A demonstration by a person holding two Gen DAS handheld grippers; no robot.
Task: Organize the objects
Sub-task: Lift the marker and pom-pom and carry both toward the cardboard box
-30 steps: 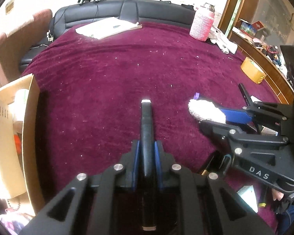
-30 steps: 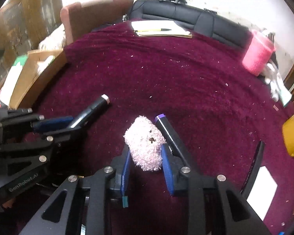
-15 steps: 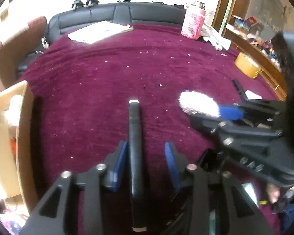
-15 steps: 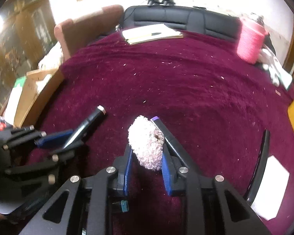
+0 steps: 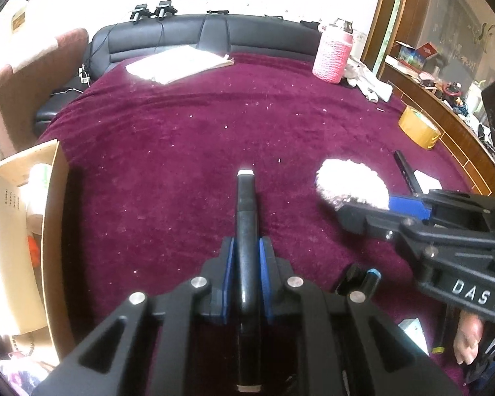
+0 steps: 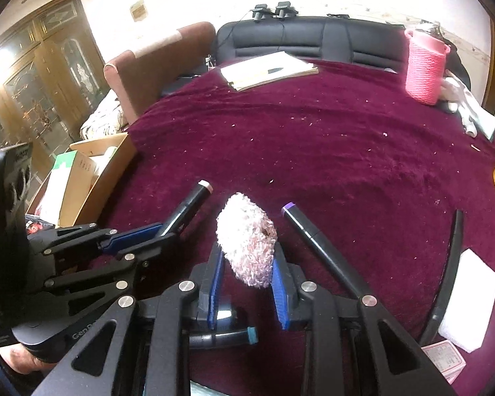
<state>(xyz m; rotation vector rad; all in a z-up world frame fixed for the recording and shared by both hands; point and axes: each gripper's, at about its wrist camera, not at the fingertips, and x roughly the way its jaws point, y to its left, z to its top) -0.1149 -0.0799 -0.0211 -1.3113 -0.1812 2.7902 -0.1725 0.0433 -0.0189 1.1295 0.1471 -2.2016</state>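
The left gripper (image 5: 246, 257) has re-clamped the black marker (image 5: 246, 204).

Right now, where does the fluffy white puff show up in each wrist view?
Left wrist: the fluffy puff sits right of centre, clamped in the right gripper coming in from the right edge.
Right wrist: the puff is at lower centre, between that camera's own blue pads.
Shared landmark: the pink knitted basket, far right on the maroon cloth.

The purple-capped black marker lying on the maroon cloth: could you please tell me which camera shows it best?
The right wrist view: the purple-capped black marker shows from its cap down to the right claw's frame. In the left wrist view I cannot make it out.
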